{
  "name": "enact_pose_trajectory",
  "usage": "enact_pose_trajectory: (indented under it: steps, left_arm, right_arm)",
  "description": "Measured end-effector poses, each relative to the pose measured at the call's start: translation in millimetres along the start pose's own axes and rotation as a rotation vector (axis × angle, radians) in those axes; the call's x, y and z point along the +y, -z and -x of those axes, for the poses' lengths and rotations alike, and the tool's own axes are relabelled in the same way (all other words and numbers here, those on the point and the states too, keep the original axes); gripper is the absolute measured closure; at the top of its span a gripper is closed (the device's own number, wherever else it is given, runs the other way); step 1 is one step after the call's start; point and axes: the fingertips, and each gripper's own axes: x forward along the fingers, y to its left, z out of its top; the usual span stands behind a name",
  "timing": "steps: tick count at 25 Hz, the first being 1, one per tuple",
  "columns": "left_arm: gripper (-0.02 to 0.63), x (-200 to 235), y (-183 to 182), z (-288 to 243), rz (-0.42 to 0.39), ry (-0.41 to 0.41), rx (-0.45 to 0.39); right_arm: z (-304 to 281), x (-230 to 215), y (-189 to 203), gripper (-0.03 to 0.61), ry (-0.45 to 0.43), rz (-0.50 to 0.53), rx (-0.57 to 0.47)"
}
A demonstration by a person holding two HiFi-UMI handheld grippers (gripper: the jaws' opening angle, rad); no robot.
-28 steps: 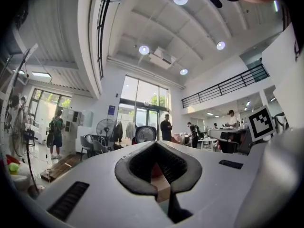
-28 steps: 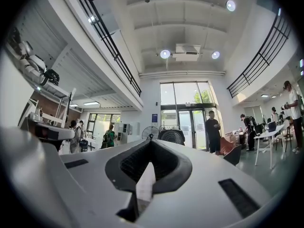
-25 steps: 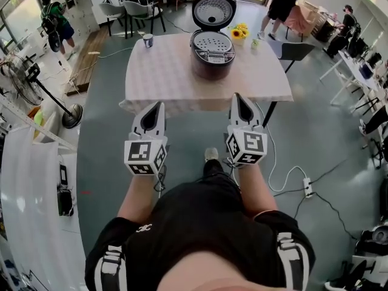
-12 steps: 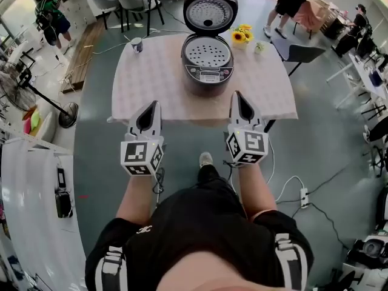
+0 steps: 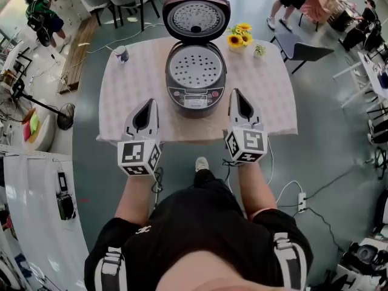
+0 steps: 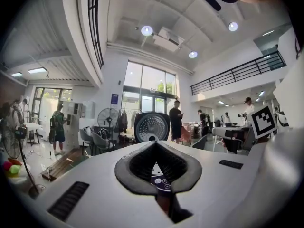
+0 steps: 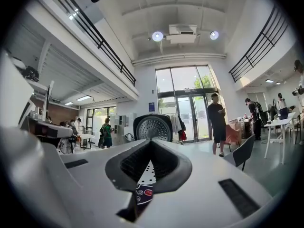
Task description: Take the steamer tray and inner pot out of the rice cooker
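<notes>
The dark rice cooker (image 5: 195, 96) stands on the table near its front edge, its lid (image 5: 196, 17) swung up and back. The perforated white steamer tray (image 5: 195, 66) lies in its mouth; the inner pot beneath is hidden. My left gripper (image 5: 147, 104) is shut and empty, pointing level over the table edge to the left of the cooker. On the cooker's right, my right gripper (image 5: 238, 96) is likewise shut and empty. In the left gripper view the lid (image 6: 151, 126) shows ahead of the gripper (image 6: 156, 143). The right gripper (image 7: 151, 140) frames the tray (image 7: 146, 171) in its own view.
The table (image 5: 130, 99) has a pale patterned cloth. On it stand a cup (image 5: 122, 54) at back left and sunflowers (image 5: 238, 35) at back right. A dark chair (image 5: 300, 50) is behind right, a fan (image 5: 43, 105) on the left, a power strip (image 5: 301, 200) on the floor.
The table and cooker have come much closer in the head view. Both grippers, still shut, now reach over the table's front edge on either side of the cooker.
</notes>
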Motion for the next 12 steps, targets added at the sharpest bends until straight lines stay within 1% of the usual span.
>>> enact_pose_trajectory:
  steps: [6, 12]
  left_arm:
    - [0.612, 8.6, 0.0, -66.5, 0.026, -0.033, 0.020]
    - [0.611, 16.4, -13.6, -114.6, 0.008, -0.061, 0.009]
  right_arm:
    - [-64.4, -32.3, 8.7, 0.577, -0.034, -0.005, 0.022]
    - [-113.1, -51.4, 7.0, 0.577, -0.075, -0.006, 0.025]
